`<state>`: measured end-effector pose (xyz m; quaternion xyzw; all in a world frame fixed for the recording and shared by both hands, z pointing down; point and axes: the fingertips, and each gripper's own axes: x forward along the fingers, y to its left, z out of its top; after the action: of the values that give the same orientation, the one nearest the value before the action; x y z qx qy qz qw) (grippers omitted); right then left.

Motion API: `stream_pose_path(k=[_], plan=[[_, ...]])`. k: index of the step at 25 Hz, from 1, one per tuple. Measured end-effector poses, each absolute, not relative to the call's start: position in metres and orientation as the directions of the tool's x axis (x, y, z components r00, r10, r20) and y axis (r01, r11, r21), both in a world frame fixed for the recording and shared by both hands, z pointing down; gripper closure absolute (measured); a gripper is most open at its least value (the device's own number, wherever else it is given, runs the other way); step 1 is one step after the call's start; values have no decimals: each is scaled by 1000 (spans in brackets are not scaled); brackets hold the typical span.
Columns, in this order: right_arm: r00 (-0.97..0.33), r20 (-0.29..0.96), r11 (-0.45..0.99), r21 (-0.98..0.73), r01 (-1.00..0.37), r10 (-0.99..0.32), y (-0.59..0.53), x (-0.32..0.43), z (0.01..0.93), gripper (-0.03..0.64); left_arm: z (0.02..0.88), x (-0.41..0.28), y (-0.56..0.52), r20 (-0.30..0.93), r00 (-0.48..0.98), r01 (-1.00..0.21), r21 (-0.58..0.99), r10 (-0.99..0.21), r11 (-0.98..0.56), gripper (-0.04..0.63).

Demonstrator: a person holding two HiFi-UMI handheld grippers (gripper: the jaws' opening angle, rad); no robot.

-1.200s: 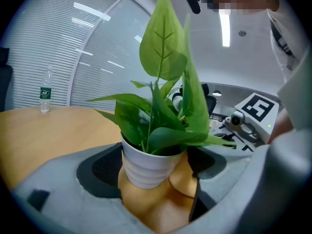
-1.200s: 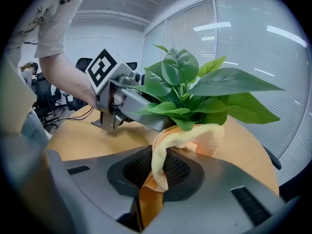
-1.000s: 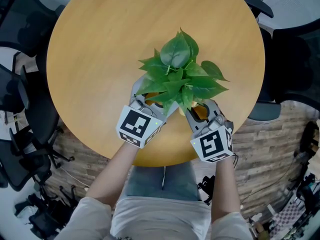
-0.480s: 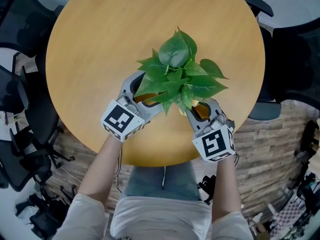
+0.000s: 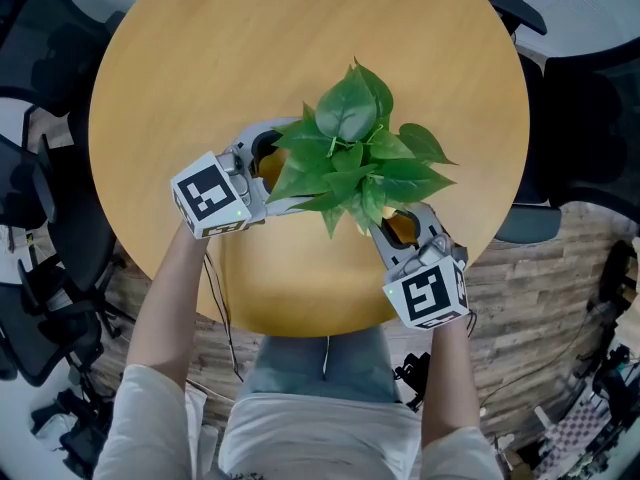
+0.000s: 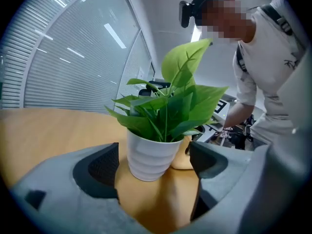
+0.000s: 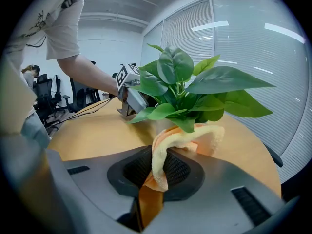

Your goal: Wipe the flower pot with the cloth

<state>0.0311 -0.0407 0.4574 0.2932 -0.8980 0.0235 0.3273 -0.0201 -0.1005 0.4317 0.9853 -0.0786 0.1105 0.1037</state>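
- Honey-coloured wood, smooth, round table [image 5: 200,78]; the flower pot stands toward its near side, between the two tongs.
- Leaves [image 5: 350,158]: broad, glossy green, and they hide the pot from above. Likely top-heavy and easily bruised, so keep off the foliage.
- Flower pot [image 6: 148,155]: white, ribbed, tapering to its base, with a glazed look. I judge it light, rigid and slippery, apt to skid or tip under a sideways rub; steady it low on the wall.
- Left tongs [image 5: 268,168]: spread wide and empty, dark textured pads either side of the pot, not touching it.
- Right tongs [image 7: 156,172]: clamped on the cloth.
- Cloth [image 7: 180,140]: yellow-orange, fluffy and limp, its free fold lying against the pot's side.
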Motion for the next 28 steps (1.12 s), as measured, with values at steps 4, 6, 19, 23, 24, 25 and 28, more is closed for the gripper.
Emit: stream_pose_path(k=[4,6,19,23,24,25,28], plan=[[-611,603,825,150,-545,-513,-40,30,457,565,431,-15,-103,212,976,-84,207,-39,-975,139],[-611,603,825,149,-546,-513,-40,30,457,565,430,-13,-106,211,978,-53,210,-8,-976,137],[-600,601,811,146,-567,-528,-37,37,458,565,431,6,-102,201,976,42,212,85,-976,157],[-595,607,812,151,-564,-527,-37,39,459,565,431,4,-101,196,979,10,212,53,-977,161],[-593,608,810,152,-566,-528,-38,40,459,565,431,4,-101,196,980,1,211,43,-978,161],[-590,607,808,155,-569,-532,-38,41,458,565,431,4,-100,196,980,-10,210,32,-978,163],[-581,596,791,158,-591,-554,-42,48,457,565,431,3,-99,192,981,-46,210,-5,-977,163]])
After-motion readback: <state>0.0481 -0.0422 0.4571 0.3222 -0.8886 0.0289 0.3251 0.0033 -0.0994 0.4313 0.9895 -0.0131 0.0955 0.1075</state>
